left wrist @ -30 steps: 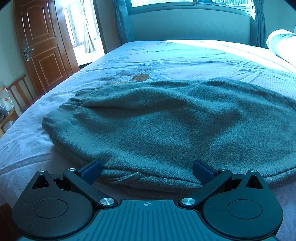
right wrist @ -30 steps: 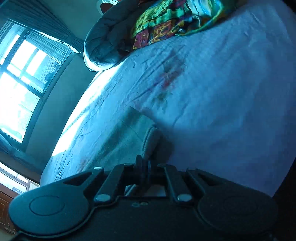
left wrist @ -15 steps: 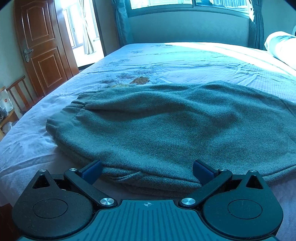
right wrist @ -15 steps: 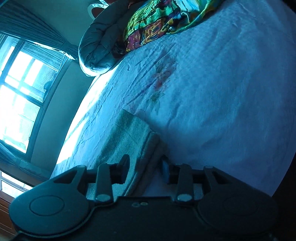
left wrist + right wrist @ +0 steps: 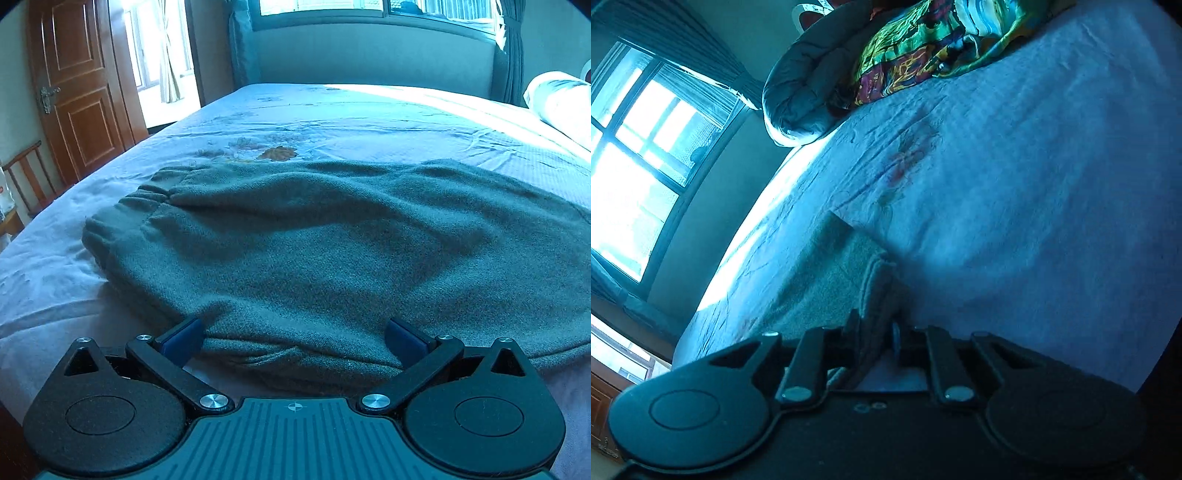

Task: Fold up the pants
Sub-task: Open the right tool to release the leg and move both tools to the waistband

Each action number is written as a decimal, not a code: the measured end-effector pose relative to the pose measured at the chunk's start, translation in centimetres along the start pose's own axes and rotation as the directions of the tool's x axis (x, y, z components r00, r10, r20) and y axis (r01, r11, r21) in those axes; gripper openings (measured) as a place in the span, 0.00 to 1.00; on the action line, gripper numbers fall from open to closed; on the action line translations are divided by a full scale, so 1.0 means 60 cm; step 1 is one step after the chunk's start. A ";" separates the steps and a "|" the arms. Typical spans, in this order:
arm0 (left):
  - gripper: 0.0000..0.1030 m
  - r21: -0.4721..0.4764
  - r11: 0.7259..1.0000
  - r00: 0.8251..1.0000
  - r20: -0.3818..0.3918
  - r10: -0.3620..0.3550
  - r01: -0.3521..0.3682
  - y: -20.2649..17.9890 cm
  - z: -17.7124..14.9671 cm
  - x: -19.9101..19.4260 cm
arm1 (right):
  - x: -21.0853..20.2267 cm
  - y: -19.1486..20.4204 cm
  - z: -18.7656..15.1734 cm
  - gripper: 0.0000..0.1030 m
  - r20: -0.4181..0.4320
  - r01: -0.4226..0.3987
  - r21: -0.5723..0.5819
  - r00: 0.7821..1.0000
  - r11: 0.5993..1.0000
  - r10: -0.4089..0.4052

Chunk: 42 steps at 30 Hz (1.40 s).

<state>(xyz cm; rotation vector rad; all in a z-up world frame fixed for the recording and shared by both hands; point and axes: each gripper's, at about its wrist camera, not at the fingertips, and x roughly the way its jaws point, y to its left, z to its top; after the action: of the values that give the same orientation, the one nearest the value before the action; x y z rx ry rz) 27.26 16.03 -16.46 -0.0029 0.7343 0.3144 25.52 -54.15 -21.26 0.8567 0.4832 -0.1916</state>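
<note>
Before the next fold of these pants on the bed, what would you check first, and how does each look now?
1. Pants lie flat on the bed: ok.
2. Left gripper open around the near edge: ok.
3. Right gripper closed on the pants end: cannot tell; the fingers sit close around it.
4. Bed beyond the pants free for folding: ok.
5. Both layers caught on the left: cannot tell.

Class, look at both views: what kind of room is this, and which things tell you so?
Most likely a bedroom: a wide bed with a sheet, a pillow, and a rolled quilt.
</note>
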 end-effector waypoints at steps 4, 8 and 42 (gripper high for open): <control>1.00 -0.009 1.000 1.000 0.008 0.010 -0.010 -0.001 0.005 -0.020 | -0.056 0.054 0.005 0.19 0.110 0.063 -0.095 0.993 0.993 -0.053; 1.00 0.005 1.000 0.999 0.049 0.004 -0.004 -0.020 -0.005 -0.045 | -0.085 0.113 -0.024 0.19 0.067 -0.027 -0.179 0.997 0.983 0.040; 1.00 -0.175 0.984 0.999 0.019 -0.029 0.031 -0.002 -0.060 -0.096 | 0.036 0.311 -0.316 0.00 -0.433 -0.333 -0.041 0.855 0.942 0.284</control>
<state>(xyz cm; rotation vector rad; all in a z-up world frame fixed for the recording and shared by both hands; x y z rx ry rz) 20.89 13.89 -15.34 -0.1775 0.6878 0.3490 27.68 -27.56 -20.22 0.8515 0.7449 0.3272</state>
